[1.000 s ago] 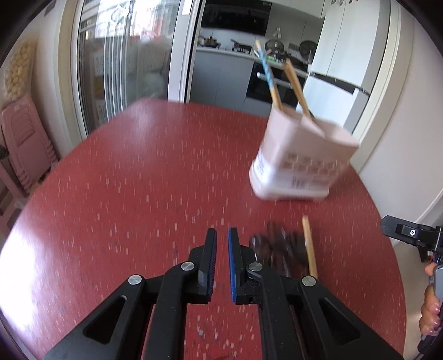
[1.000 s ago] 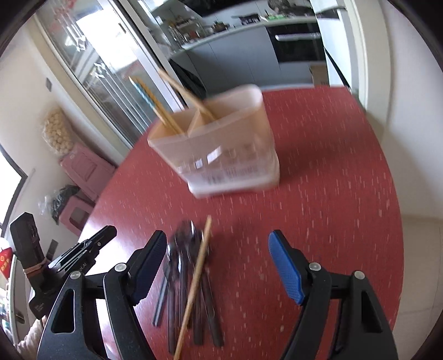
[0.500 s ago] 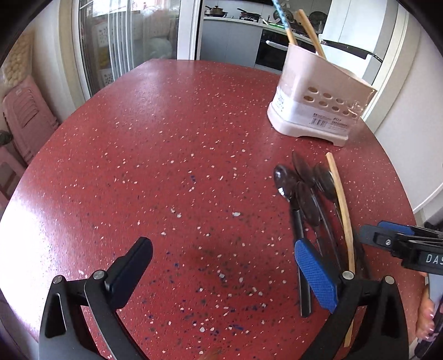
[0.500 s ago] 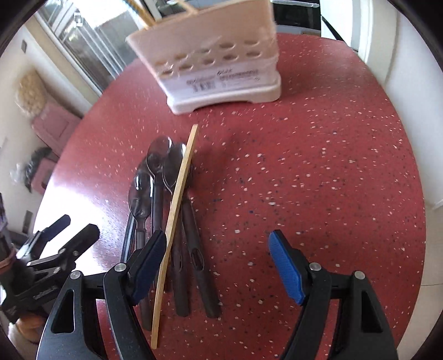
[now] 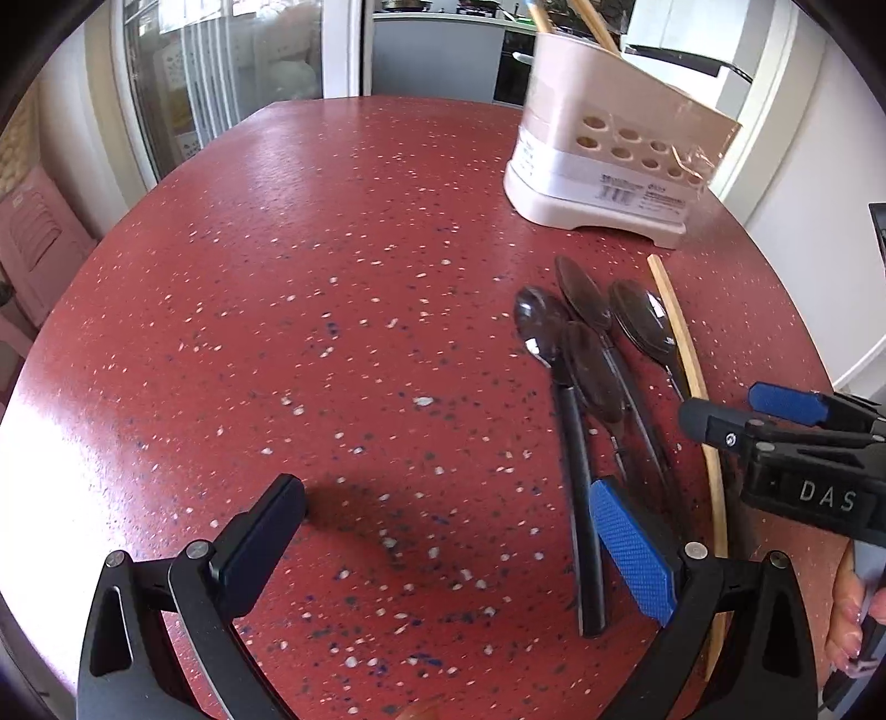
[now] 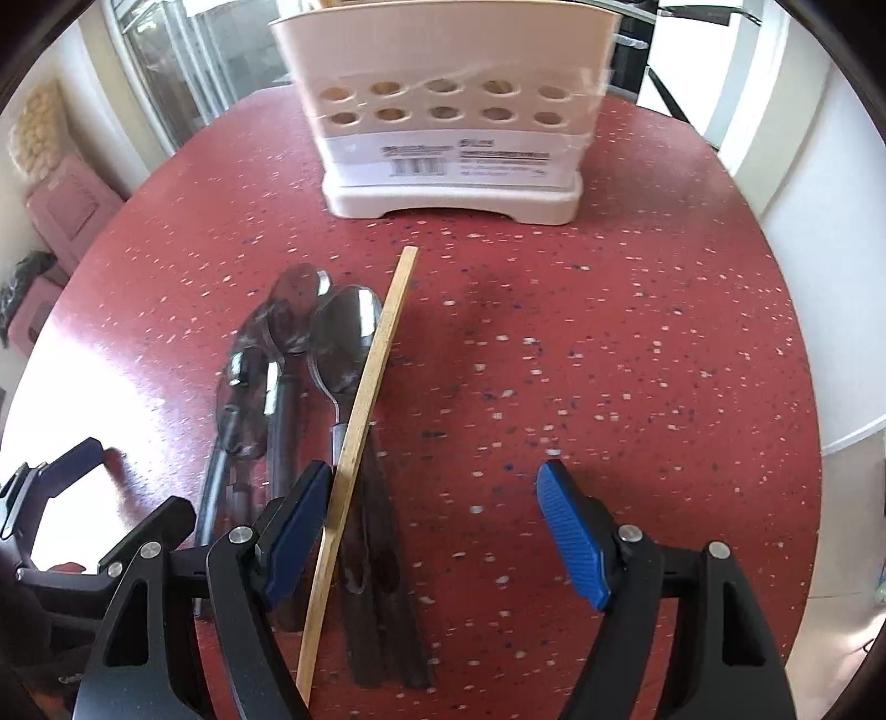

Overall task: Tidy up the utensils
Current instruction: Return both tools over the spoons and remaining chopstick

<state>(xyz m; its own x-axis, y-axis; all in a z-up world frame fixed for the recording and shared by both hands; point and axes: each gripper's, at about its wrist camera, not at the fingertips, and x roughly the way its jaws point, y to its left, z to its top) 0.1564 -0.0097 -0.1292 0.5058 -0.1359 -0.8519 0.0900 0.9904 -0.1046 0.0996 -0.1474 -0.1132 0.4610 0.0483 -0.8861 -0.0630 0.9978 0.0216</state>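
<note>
Several dark spoons point(image 5: 581, 343) point(image 6: 310, 343) lie side by side on the red speckled table point(image 5: 332, 277), with a wooden chopstick point(image 5: 684, 343) point(image 6: 376, 354) along their right side. Behind them stands a pale pink utensil holder point(image 5: 614, 160) point(image 6: 448, 127) with chopsticks point(image 5: 587, 22) in it. My left gripper point(image 5: 446, 498) is open wide over bare table, its right finger beside a black spoon handle. My right gripper point(image 6: 434, 476) is open low over the spoon handles; the chopstick runs just inside its left finger.
Each gripper shows in the other's view: the right gripper point(image 5: 725, 404) with a hand point(image 5: 847, 609) behind it, the left gripper point(image 6: 133, 479) at the left edge. Pink stools point(image 5: 33, 238) stand by the glass door. The table's rim curves close on the right.
The left jaws went from nearly shut to wide open. Both grippers tilted down and sank toward the table, so the spoons and the holder now look nearer. The right jaws kept their width.
</note>
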